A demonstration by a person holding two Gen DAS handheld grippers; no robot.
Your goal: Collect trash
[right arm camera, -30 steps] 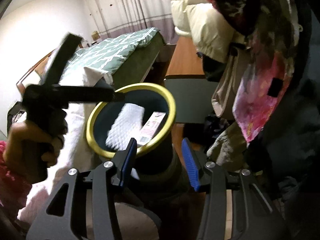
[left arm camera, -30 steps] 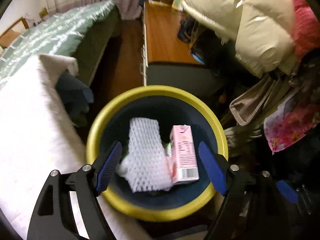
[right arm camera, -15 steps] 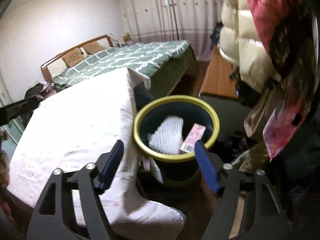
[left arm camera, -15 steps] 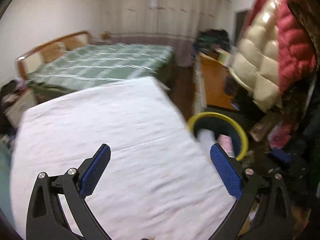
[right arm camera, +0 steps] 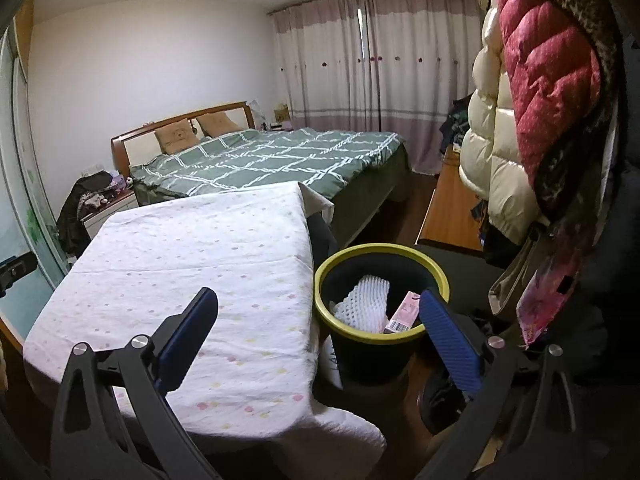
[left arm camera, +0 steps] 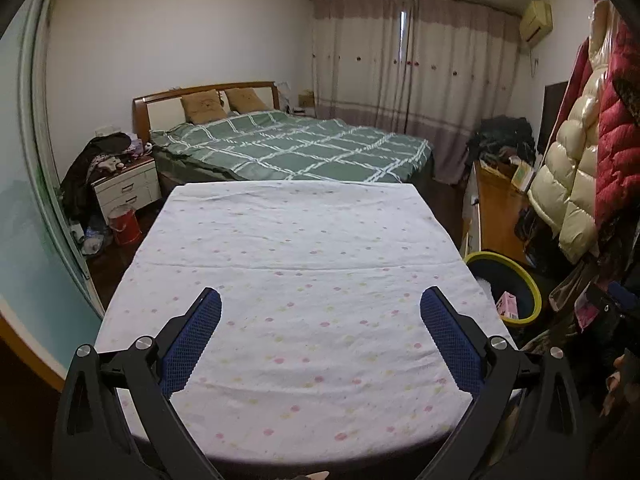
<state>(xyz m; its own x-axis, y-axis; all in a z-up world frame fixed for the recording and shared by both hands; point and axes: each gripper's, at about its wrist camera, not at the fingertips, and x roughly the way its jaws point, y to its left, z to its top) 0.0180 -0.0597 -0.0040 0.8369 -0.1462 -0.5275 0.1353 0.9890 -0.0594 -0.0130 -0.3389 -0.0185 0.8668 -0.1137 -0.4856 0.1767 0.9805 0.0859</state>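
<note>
Here the left gripper (left arm camera: 320,316) gapes wide and empty above the cloth-covered counter (left arm camera: 304,248); the right gripper (right arm camera: 318,316) is equally spread, holding nothing, the bin (right arm camera: 382,332) with foam netting (right arm camera: 366,302) and pink carton (right arm camera: 404,312) between its fingers.

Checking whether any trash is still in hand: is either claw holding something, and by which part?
Nothing is held. The left claw and right claw are both open and empty; the foam wrap and pink carton lie in the bin.

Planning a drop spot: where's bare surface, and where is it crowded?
Free: the whole dotted tablecloth, from the near edge to the green bed. Crowded: right side, with the yellow-rimmed bin holding foam wrap and a pink carton, and hanging coats overhead.
</note>
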